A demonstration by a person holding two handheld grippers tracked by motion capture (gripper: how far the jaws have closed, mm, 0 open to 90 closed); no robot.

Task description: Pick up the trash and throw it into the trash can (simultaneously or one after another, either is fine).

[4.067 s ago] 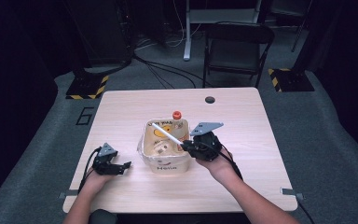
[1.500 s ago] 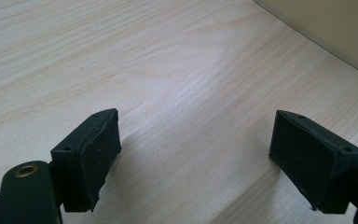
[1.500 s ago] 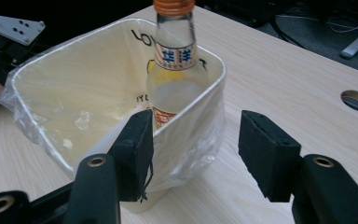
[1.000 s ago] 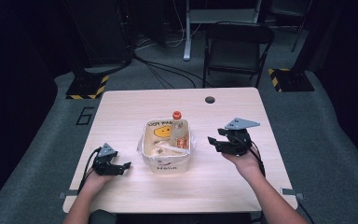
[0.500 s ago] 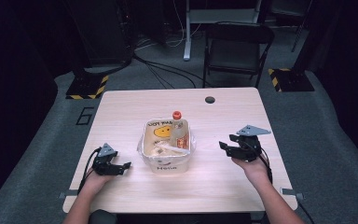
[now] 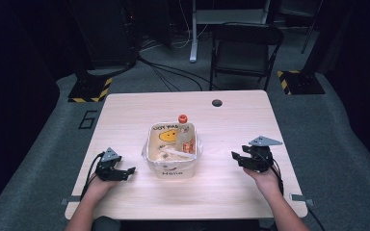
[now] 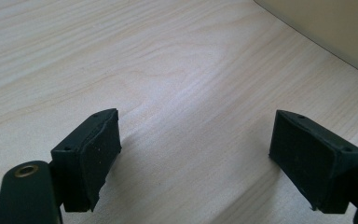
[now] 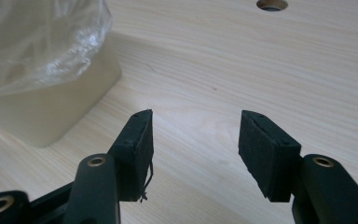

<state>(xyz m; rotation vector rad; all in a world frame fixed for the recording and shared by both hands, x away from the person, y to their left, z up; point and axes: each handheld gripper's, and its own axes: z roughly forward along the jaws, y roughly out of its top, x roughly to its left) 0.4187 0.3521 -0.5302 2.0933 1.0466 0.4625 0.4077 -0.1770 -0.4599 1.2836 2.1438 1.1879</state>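
Now right claw [image 6: 239,159] low beside tub [image 6: 173,169], jaws apart, empty

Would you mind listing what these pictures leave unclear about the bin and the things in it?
- Print on the bin: too small and blurred in the high view to read fully.
- Pale items beside the red-capped bottle: too small in the high view to identify.
- Bin contents in the right gripper view: hidden behind the crinkled plastic liner, cut off by the frame edge.
- Bin in the left gripper view: one wall corner, rest cut off.

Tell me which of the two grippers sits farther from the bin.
The right gripper; a wider stretch of bare table separates it from the bin than the left gripper.
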